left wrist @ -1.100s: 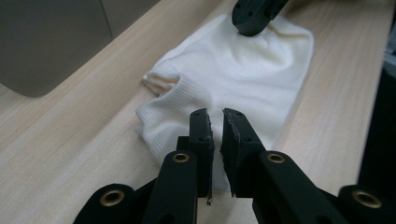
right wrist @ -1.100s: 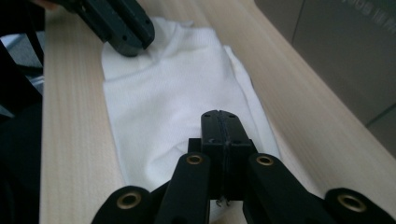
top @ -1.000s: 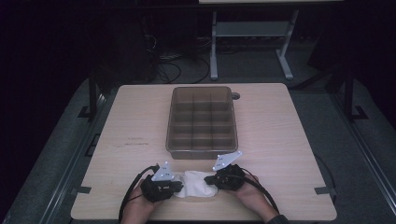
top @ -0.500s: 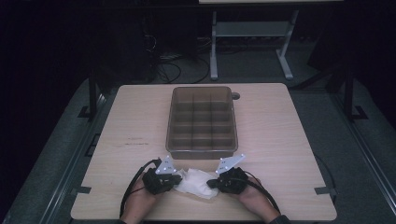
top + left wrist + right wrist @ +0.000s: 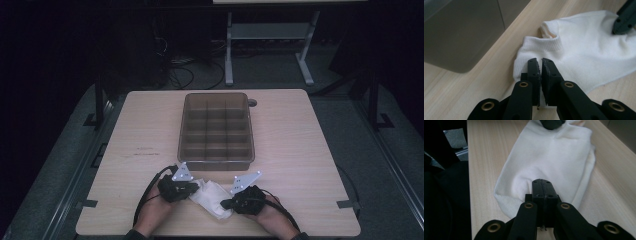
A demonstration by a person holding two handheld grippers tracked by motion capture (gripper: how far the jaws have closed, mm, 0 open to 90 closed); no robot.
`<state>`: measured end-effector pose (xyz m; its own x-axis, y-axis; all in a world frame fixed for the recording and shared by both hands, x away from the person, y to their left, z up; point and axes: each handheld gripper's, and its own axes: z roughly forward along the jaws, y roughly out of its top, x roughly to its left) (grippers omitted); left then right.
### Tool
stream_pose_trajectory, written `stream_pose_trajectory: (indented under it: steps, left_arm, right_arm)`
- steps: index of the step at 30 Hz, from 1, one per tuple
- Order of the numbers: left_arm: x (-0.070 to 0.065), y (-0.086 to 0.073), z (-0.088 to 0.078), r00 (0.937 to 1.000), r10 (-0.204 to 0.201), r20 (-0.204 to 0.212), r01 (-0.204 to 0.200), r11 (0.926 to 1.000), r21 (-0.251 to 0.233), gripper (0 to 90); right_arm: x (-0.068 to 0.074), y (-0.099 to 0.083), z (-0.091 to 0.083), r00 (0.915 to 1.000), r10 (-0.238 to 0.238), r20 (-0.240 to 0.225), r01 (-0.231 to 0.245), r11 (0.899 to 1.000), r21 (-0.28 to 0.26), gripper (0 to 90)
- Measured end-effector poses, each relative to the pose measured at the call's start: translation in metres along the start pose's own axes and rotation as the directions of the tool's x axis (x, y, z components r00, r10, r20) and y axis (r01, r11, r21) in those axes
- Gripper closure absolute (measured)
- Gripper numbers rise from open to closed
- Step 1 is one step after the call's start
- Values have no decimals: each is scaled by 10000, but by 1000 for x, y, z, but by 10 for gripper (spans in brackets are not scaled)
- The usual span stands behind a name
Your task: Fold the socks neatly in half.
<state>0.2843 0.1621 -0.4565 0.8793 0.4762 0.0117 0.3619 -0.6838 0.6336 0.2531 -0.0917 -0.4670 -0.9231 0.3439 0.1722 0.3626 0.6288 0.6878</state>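
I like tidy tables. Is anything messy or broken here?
Nothing is broken or spilled. The white sock lies a bit rumpled near the table's front edge, pinched by the left claw and right claw. The brown divided tray sits straight, with nothing visible inside.

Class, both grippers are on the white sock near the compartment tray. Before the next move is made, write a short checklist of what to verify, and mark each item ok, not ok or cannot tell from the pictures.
1. Left gripper shut on the sock, near its ribbed cuff: ok.
2. Right gripper shut on the sock's other end: ok.
3. Sock lying flat and smooth between the two grips: not ok; in the high view it is bunched and creased.
4. Sock clear of the compartment tray: ok, it lies on the table in front of the tray.
5. Tray compartments free to take something: cannot tell; the dark tray hides its floor.
6. How much fabric each grip holds: cannot tell.
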Motion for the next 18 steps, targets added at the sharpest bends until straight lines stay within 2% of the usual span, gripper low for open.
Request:
stream_pose_trajectory:
  steps: [4,5,10,15,16,18]
  left_arm:
    - [1,3,4,9999,-119,65,121,9998,-159,854]
    - [1,4,4,9999,-124,83,125,9998,-154,854]
    - [0,9,9,9999,31,118,-29,9999,-151,858]
    - [-1,9,9,9997,210,99,-209,9997,-126,860]
    - [-1,9,9,9996,251,117,-249,9996,-135,860]
    - [-1,9,9,9995,282,155,-279,9994,-180,860]
  right_arm:
    - [5,0,1,9997,-66,-234,67,10000,35,900]
    - [6,0,2,9995,-204,-249,205,9998,40,900]
    - [16,-1,5,9983,-324,-478,324,9995,-8,900]
    - [17,3,4,9972,-613,-424,617,9981,80,899]
    - [18,5,2,9972,-667,-349,669,9978,36,899]
    - [17,12,-2,9980,-556,-292,545,9978,-384,898]
